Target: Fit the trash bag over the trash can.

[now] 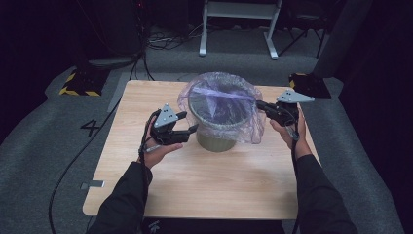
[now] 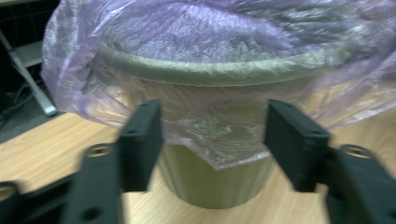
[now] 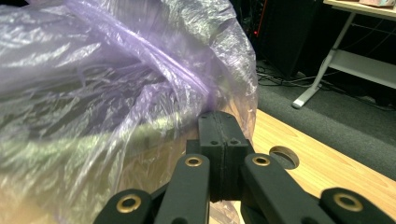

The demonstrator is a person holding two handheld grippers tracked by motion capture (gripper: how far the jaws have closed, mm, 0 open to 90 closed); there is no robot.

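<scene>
An olive-grey ribbed bin [image 1: 216, 141] stands on the wooden table [image 1: 195, 185], lined with a thin purple bag [image 1: 219, 97] draped over its rim. My left gripper [image 1: 191, 122] sits just left of the bin, open. In the left gripper view its jaws [image 2: 215, 140] stand apart before the bin wall [image 2: 215, 186], and the bag's loose hem [image 2: 224, 135] hangs between them, untouched. My right gripper [image 1: 259, 104] is at the bin's right rim, shut on the bag's edge. A taut fold of bag [image 3: 93, 70] runs away from its closed tips [image 3: 218, 121].
The table's right edge has a round cable hole [image 3: 285, 156] close to the right gripper. Grey carpet surrounds the table, with cables, a yellow-black striped block [image 1: 78, 83] at the left and a white desk frame [image 1: 238, 29] behind.
</scene>
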